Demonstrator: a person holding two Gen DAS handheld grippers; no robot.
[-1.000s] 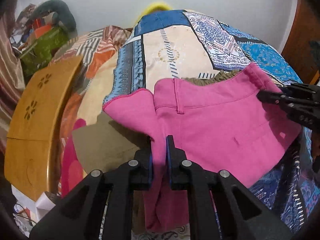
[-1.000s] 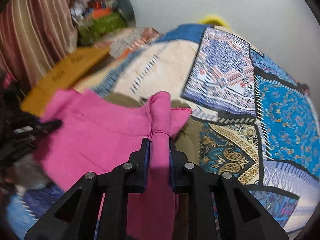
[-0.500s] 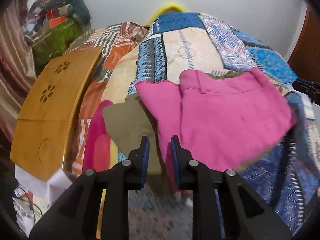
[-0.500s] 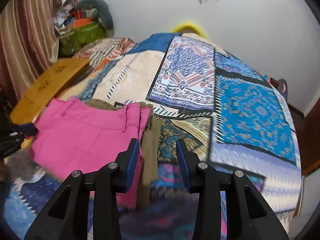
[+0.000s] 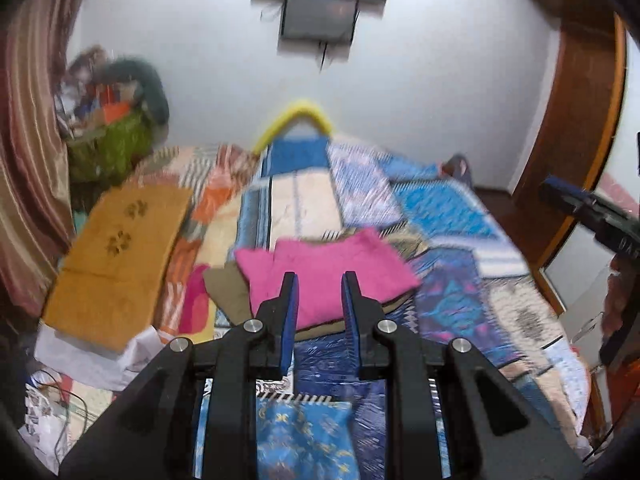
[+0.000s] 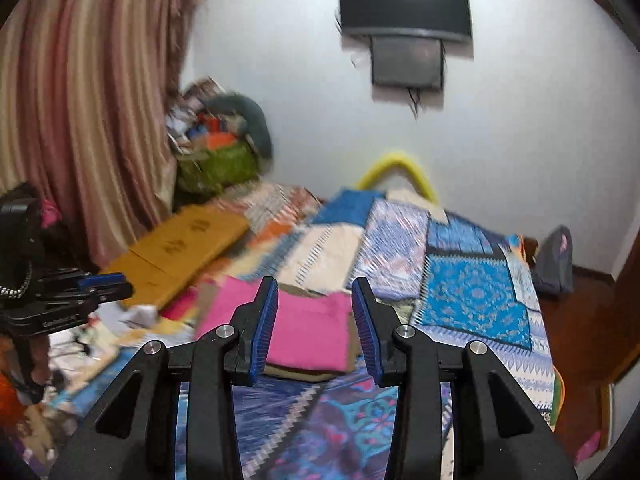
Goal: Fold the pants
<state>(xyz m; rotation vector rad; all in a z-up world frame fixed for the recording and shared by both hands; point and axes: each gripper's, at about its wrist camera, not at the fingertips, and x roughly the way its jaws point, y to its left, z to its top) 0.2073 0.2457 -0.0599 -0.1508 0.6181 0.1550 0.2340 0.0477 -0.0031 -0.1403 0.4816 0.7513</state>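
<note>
I've let go: both my left gripper and right gripper hang empty, fingers spread, above the folded pink pants on the bed.

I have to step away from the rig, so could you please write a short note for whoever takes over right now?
Left tongs: open, holding nothing, lifted clear of the bed.
Right tongs: open, holding nothing, also clear.
Both have just opened.
Pink pants: folded into a compact rectangle, lying on an olive garment on the patchwork bedspread.
Done: the fold looks complete.
Left: probably only checking the edges; motion blur hides fine detail.
</note>
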